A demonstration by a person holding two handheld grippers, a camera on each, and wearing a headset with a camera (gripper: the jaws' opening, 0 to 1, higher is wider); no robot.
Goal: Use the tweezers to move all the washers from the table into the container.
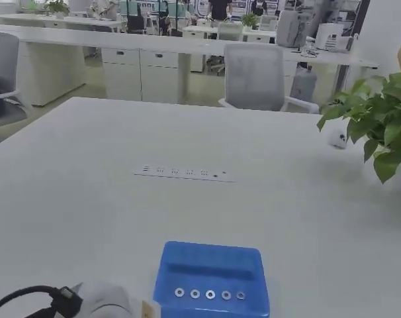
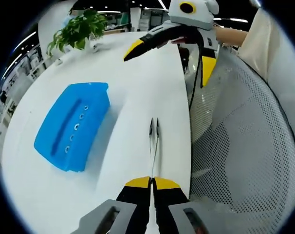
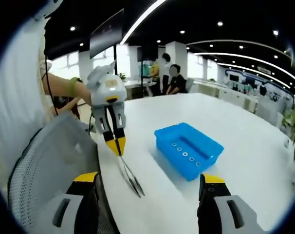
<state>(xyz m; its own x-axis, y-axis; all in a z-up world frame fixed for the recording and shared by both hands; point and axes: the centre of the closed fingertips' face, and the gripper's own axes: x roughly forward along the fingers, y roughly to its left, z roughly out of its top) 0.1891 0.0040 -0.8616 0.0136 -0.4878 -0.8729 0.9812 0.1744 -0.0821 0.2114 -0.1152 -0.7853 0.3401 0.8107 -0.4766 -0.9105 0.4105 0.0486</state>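
At six o'clock on the white bench [image 1: 88,199] sits one blue container [image 1: 210,257], and the job looks finished: every washer I can spot is already in it. The left gripper [image 2: 152,181] is clamped on the single pair of tweezers [image 2: 154,139], tips pointing to twelve. The right gripper [image 3: 148,179] gapes wide, carrying nothing. Five washers [image 1: 210,294], count them, lie in one neat row.
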